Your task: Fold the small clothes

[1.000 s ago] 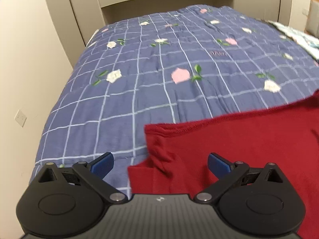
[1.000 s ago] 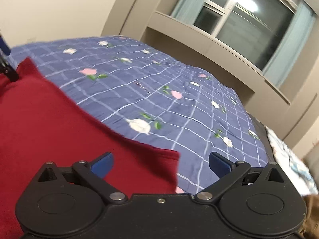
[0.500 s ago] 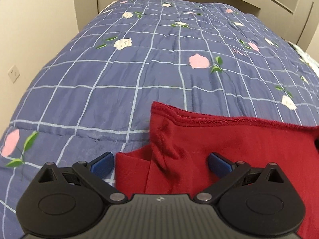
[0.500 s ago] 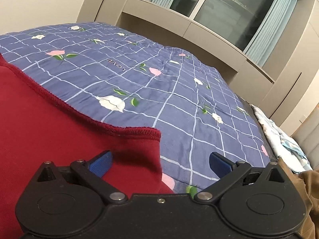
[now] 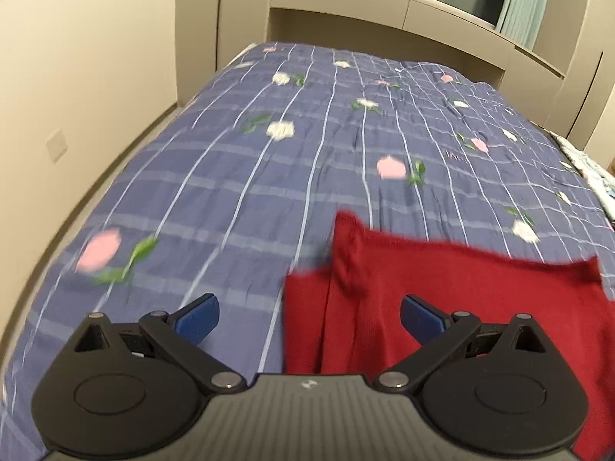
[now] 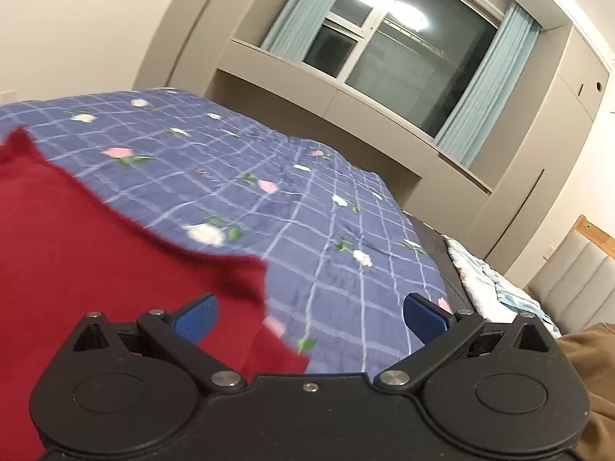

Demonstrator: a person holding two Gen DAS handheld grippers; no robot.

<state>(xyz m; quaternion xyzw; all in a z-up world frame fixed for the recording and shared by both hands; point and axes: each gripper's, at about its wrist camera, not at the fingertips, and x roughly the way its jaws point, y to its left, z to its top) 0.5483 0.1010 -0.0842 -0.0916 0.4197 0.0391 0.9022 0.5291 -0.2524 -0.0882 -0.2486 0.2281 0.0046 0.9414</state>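
A dark red knitted garment (image 5: 442,292) lies flat on the blue checked quilt (image 5: 307,161). In the left wrist view its left corner, with a folded-over strip, lies under and between my fingers. My left gripper (image 5: 309,313) is open above that corner, holding nothing. In the right wrist view the same red garment (image 6: 96,253) fills the lower left, its right corner near my left pad. My right gripper (image 6: 309,313) is open over that corner and the quilt (image 6: 307,207), with nothing held.
A beige wall (image 5: 77,77) runs close along the bed's left side. Beige cabinets and a window (image 6: 396,50) with pale blue curtains stand beyond the bed. Light patterned bedding (image 6: 499,284) and brown cloth (image 6: 592,376) lie at the right.
Both grippers have lifted and drawn back from the red garment, tilting upward so more of the bed, wall and window shows. Both stay open. The garment stays flat.
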